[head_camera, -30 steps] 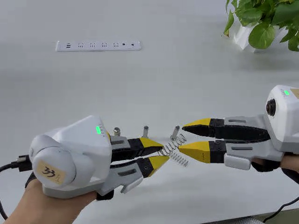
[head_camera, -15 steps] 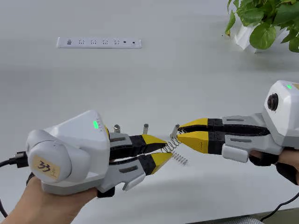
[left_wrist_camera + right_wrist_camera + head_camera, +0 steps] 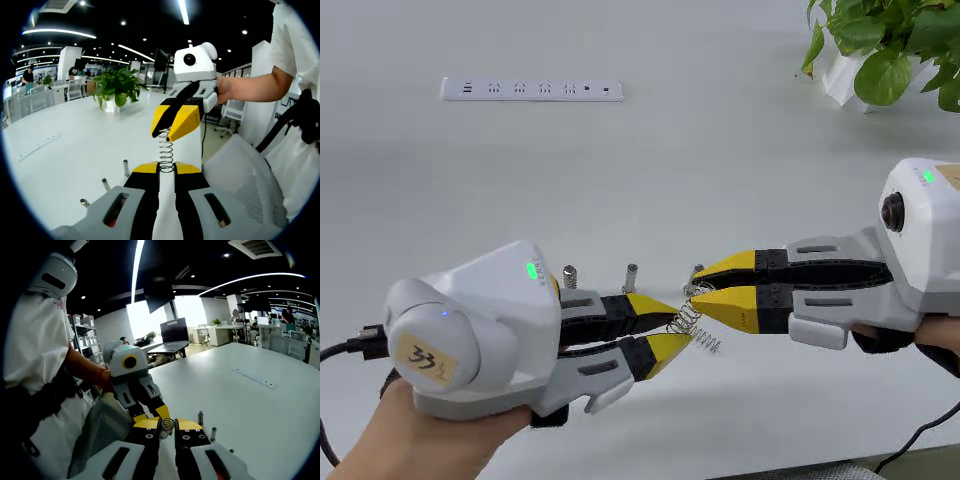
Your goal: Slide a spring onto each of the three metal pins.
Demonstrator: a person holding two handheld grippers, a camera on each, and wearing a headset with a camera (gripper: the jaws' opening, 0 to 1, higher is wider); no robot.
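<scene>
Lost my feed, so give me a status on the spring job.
Both shut: left tongs on one end of spring, right tongs on the other. Three pins bare. Nothing in the way.

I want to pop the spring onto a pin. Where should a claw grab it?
Probably pinch the spring near one end, squeezing its coils from the side. It is a hollow tube, so the far end's hole is left free to drop over an upright pin.

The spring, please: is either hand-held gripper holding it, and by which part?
Both hold it: the left hand-held gripper pinches one end of the spring, and the right hand-held gripper pinches the other end.
</scene>
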